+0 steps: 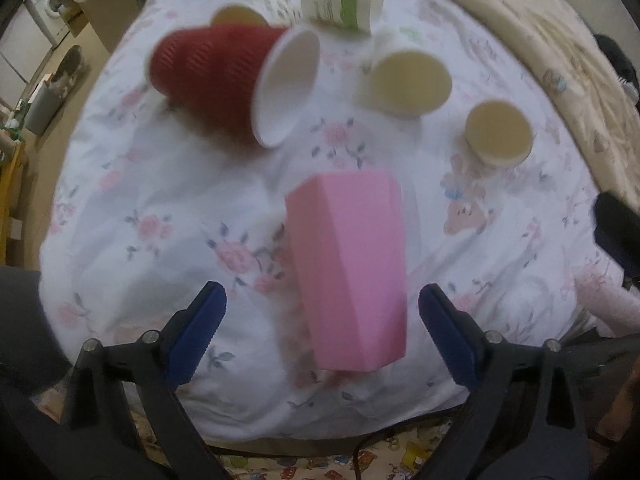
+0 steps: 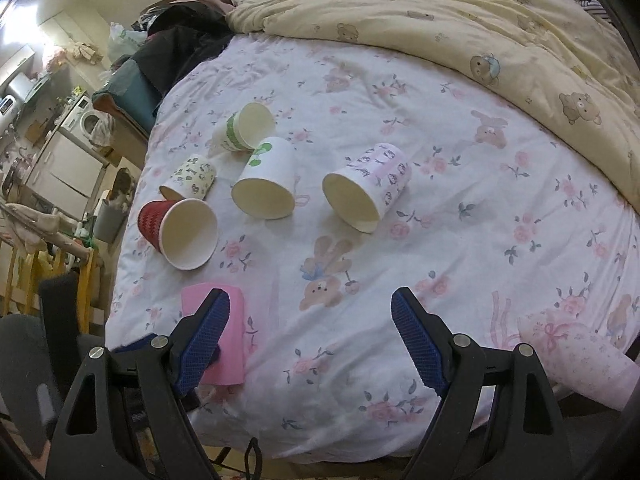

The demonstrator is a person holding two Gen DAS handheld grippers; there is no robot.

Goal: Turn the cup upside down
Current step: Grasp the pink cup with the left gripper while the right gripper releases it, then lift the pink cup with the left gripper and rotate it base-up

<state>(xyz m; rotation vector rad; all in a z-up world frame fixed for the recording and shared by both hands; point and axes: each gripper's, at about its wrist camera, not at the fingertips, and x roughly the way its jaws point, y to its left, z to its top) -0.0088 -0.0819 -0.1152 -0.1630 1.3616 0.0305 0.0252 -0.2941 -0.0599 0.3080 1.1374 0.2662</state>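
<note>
Floral white bed sheet [image 2: 460, 208] carries six cups: five paper ones lying on their sides far off, among them a red ribbed paper cup [image 1: 208, 80], and one pink faceted plastic cup [image 1: 352, 268] nearest. Left gripper [image 1: 322, 312] gapes around the pink cup without touching; right gripper [image 2: 310, 316] gapes empty.

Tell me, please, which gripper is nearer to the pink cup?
Left. The left gripper is open around the pink cup; the right gripper is open beside it, over the sheet.

Each gripper [image 1: 322, 308] [image 2: 310, 308] has black arms, blue ribbed pads, silver screws.
</note>
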